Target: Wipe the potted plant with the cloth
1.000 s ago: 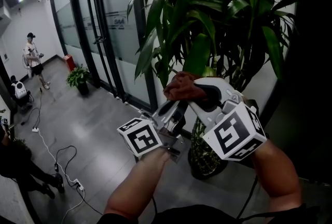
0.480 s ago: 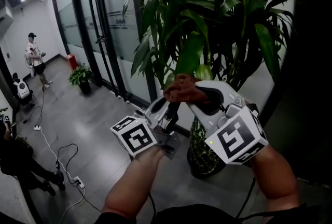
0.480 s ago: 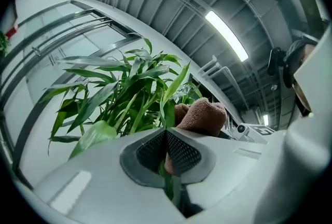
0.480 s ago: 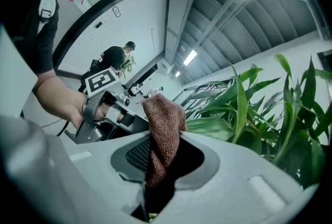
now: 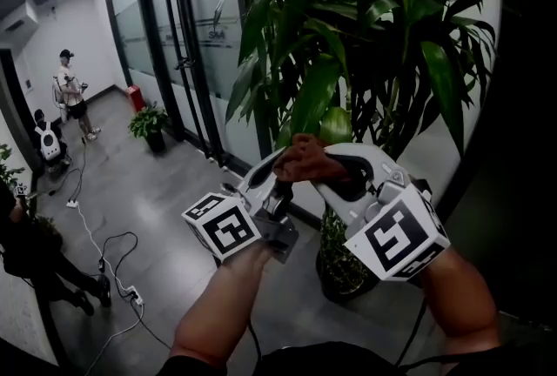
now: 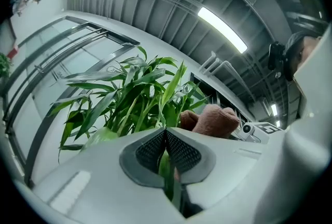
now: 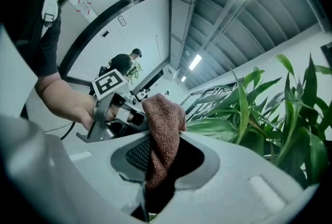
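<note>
Right gripper view: cloth (image 7: 163,114) in tool (image 7: 165,153) (brown)

Ceiling strip lights (image 6: 222,29) burn white over me, yet the hall is dim and grey. Both my gripper views bulge fisheye-round, black at the corners. Against the pale glass wall (image 5: 204,43) the potted plant (image 5: 348,35) reads dark; whatever sits closest to my lenses blurs.

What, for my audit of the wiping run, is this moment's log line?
left gripper: shut on leaf | right gripper: shut on cloth | cloth: beside left gripper
</note>
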A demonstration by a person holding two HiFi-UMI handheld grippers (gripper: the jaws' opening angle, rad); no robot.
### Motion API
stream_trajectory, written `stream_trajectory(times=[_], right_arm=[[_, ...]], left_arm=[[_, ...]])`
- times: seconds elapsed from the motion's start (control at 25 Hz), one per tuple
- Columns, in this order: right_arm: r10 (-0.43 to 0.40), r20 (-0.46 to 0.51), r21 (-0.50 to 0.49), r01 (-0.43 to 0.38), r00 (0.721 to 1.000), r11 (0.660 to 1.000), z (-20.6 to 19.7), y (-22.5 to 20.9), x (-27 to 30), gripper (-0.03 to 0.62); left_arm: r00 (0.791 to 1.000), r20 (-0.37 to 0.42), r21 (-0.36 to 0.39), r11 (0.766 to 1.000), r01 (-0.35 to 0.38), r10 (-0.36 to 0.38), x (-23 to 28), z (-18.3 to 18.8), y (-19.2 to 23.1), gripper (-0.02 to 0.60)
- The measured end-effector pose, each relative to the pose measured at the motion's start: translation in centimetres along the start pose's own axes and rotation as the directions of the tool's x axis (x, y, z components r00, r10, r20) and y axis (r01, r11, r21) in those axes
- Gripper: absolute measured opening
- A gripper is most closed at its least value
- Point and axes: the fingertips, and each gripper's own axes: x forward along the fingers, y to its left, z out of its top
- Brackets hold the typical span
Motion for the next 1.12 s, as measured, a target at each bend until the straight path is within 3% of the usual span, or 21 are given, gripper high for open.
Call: stream_trajectory(times=[0.24, 0.52, 0.72, 0.92, 1.12], right_arm=[[0.052, 0.078, 0.072, -0.058, 0.996, 0.996, 0.7, 3.1, -2.7, 0.078], [-0.053, 0.185, 0.25, 0.005, 0.981, 0.968, -2.1, 1.2, -7.0, 0.078], [-0.047, 0.179, 0.372, -0.024, 0.983, 0.928, -5.6, 1.7, -8.4, 0.078], [-0.003, 0.166, 0.491, -0.08, 0.986, 0.868, -9.8, 3.2, -10.0, 0.078], [0.011, 0.14, 0.635, -0.099, 0.99, 0.767, -14.4, 5.3, -12.2, 0.078]], left_arm=[[1.0, 0.001, 0.047, 0.999, 0.004, -0.004, -0.9, 0.8, -1.5, 0.015], [1.0, -0.004, 0.089, 0.996, 0.01, -0.01, 0.1, 0.5, -3.9, 0.032], [0.999, -0.034, 0.17, 0.985, -0.027, 0.033, -0.5, -1.3, -5.4, 0.035], [0.985, -0.104, 0.25, 0.963, -0.105, 0.135, -1.6, -5.4, -5.7, 0.033], [0.957, -0.196, 0.259, 0.953, -0.158, 0.212, -3.1, -11.3, -6.6, 0.015]])
